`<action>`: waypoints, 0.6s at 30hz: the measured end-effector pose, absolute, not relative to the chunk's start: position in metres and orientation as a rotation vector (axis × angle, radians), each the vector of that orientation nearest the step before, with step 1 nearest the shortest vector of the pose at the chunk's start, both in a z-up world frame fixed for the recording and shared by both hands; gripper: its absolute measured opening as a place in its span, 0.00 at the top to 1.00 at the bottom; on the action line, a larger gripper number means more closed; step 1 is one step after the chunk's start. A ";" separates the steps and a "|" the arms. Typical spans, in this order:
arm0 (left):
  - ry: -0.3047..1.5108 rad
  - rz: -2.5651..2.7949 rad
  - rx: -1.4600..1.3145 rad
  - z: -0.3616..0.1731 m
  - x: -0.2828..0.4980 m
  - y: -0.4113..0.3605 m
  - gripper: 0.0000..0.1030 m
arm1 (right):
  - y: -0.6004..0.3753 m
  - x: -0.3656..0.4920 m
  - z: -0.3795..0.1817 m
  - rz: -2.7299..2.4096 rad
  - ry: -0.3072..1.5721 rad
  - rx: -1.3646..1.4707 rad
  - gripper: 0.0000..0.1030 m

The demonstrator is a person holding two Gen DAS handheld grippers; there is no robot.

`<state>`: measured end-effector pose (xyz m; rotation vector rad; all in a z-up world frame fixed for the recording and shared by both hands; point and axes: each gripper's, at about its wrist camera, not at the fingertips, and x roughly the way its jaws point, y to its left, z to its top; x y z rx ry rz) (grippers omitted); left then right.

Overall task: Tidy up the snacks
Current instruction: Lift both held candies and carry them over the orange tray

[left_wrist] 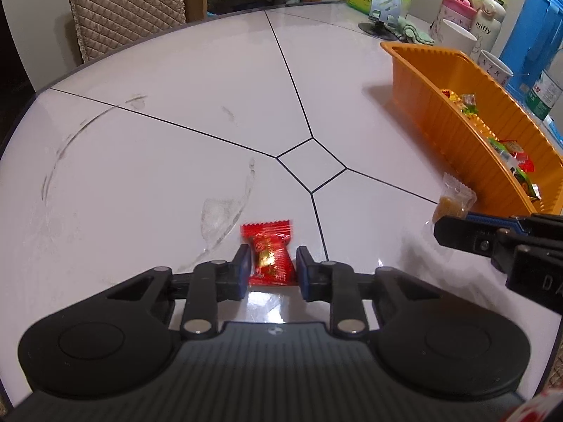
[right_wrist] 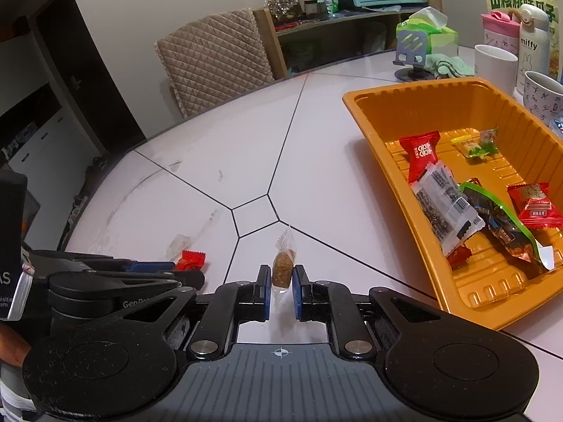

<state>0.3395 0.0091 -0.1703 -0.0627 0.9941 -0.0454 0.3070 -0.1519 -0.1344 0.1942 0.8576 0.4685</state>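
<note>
Left gripper [left_wrist: 271, 269] low over the white table [left_wrist: 176, 161], fingers either side of a red candy [left_wrist: 269, 255]. Left pad touches the wrapper; right pad shows a small gap, so jaws not fully closed on it. Candy lies on the table just beside a dark seam line.

Right gripper [right_wrist: 281, 283] clamped on a clear-wrapped brown candy [right_wrist: 283, 263], held upright between the blue pads; wrapper ends stick out above and below. In the left view this candy sits close to the near corner of the orange tray [left_wrist: 440, 105].

Tray stands on the table to the right, holding several wrapped snacks [right_wrist: 447, 204]: red, clear, dark and green packets.

Behind the tray: white mug [right_wrist: 494, 65], tissue pack [right_wrist: 427, 31], quilted chair [right_wrist: 214, 59].
</note>
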 end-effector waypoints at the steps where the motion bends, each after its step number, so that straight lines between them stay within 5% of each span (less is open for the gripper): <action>1: 0.993 -0.048 -0.074 -0.170 0.339 0.011 0.79 | -0.152 0.307 -0.134 0.470 0.858 0.195 0.87; 18: 0.973 -0.071 -0.081 -0.140 0.321 0.007 0.80 | -0.156 0.295 -0.122 0.507 0.838 0.209 0.87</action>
